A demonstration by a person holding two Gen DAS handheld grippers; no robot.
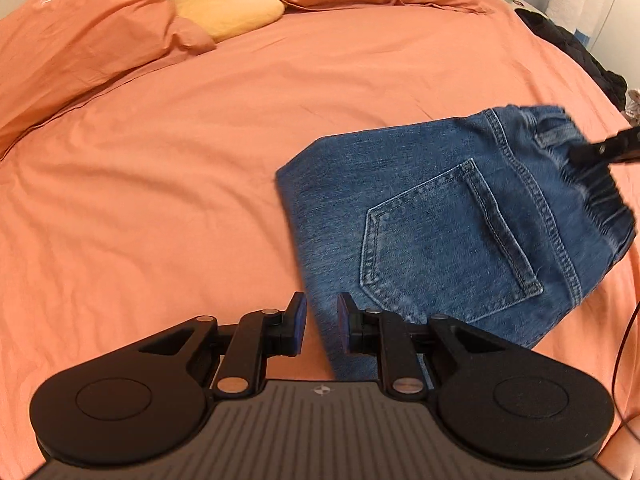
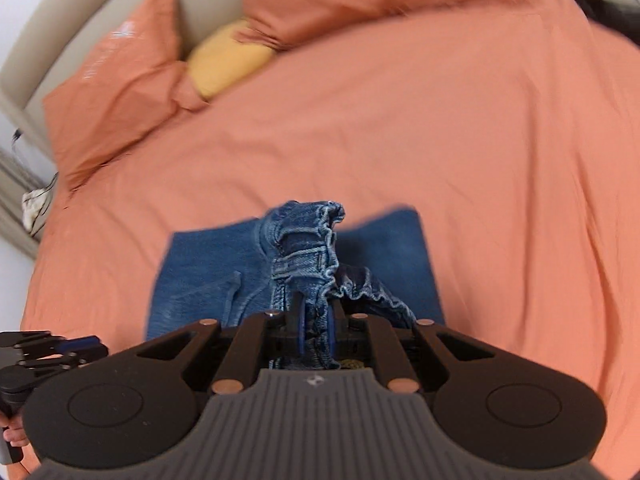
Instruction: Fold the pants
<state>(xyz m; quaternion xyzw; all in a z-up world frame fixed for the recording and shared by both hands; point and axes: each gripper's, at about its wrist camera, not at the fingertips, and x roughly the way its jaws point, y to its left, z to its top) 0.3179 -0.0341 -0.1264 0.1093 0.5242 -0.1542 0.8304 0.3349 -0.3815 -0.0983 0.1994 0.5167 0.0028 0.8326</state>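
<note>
Right gripper [image 2: 316,332] clamps the jeans' [image 1: 460,232] waistband; left gripper [image 1: 322,322] slightly apart, empty.

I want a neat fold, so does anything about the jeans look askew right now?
Yes. The jeans lie folded but slanted on the orange bedcover, and the right gripper, shut on the waistband, bunches that end up off the bed.
</note>
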